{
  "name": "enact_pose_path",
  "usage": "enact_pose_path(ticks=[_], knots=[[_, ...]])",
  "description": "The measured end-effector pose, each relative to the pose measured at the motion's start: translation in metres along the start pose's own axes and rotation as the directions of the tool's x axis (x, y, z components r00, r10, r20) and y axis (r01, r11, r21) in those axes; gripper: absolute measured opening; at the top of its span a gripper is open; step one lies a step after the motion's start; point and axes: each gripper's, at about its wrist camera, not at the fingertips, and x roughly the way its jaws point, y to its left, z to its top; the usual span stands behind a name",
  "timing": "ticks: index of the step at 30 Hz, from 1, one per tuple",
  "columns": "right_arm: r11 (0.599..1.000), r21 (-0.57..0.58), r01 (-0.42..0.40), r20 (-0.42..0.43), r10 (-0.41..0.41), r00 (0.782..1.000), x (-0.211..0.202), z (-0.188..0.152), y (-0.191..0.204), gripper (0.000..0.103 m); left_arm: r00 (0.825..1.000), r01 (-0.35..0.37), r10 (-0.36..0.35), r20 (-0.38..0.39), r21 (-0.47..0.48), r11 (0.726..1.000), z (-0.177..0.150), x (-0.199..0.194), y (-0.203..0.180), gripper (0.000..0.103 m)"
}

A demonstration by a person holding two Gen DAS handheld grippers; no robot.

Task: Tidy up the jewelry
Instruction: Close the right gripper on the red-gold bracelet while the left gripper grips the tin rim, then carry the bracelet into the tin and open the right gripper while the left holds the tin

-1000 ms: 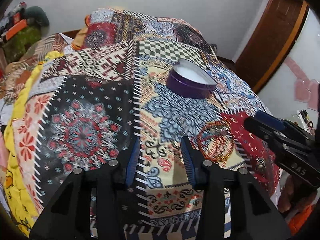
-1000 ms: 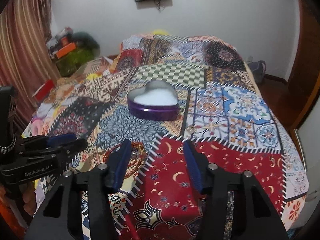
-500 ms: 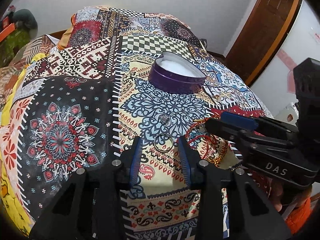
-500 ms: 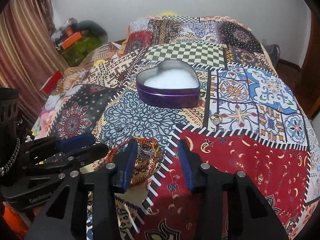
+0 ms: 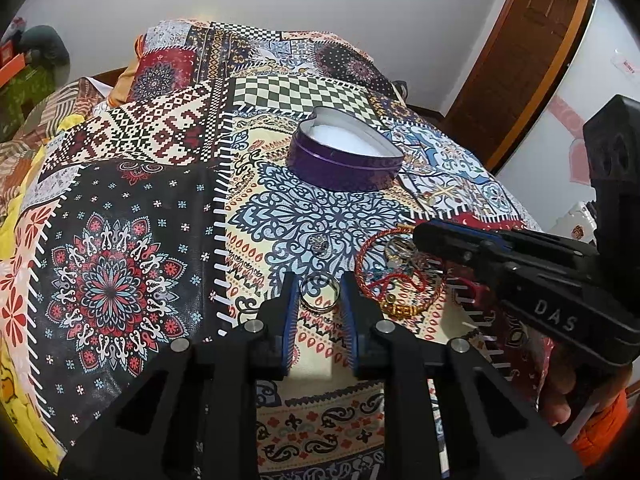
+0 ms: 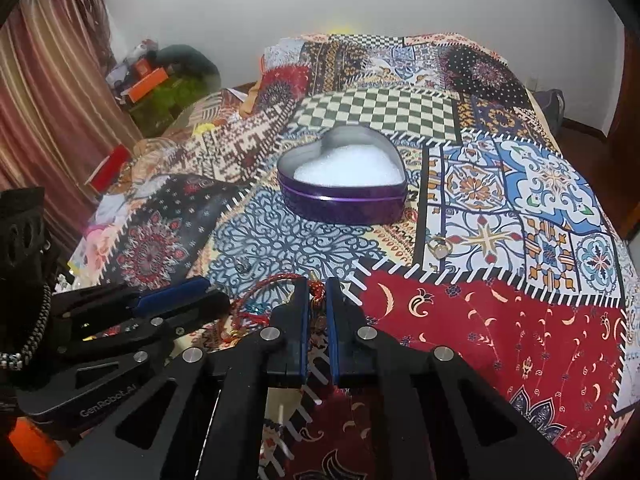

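A purple heart-shaped tin (image 5: 344,156) with white padding sits open on the patchwork bedspread; it also shows in the right wrist view (image 6: 342,182). My left gripper (image 5: 319,286) has its blue pads on both sides of a silver ring (image 5: 319,297) lying on the cloth. My right gripper (image 6: 317,290) is shut on a red cord bracelet (image 6: 280,280), which also shows in the left wrist view (image 5: 376,276) with gold beads. A small stud (image 5: 320,242) lies beyond the ring. A gold ring (image 6: 438,245) lies to the right of the tin.
The patchwork bedspread (image 6: 500,320) covers the whole bed. Clutter and a striped curtain (image 6: 48,92) stand at the left. A wooden door (image 5: 516,56) is at the right. The two grippers are close side by side.
Both grippers moved forward and down toward the jewelry. My left jaws narrowed around the silver ring. My right jaws closed on the red bracelet.
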Motion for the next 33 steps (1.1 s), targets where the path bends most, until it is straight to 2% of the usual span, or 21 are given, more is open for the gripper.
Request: enact_pose_path(ticks=[7, 16, 33], knots=[[1.0, -0.004, -0.001, 0.054, 0.002, 0.999, -0.021, 0.004, 0.005, 0.007, 0.999, -0.007, 0.006, 0.042, 0.011, 1.0, 0.003, -0.018, -0.008, 0.02], [0.999, -0.003, 0.037, 0.153, -0.036, 0.988, -0.051, 0.017, 0.007, 0.007, 0.993, -0.022, 0.018, 0.113, 0.035, 0.999, 0.014, -0.042, -0.016, 0.02], [0.994, 0.014, 0.107, 0.273, -0.107, 0.956, -0.065, 0.054, -0.01, 0.007, 0.964, -0.052, 0.026, 0.264, 0.093, 0.994, 0.056, -0.065, -0.032, 0.02]])
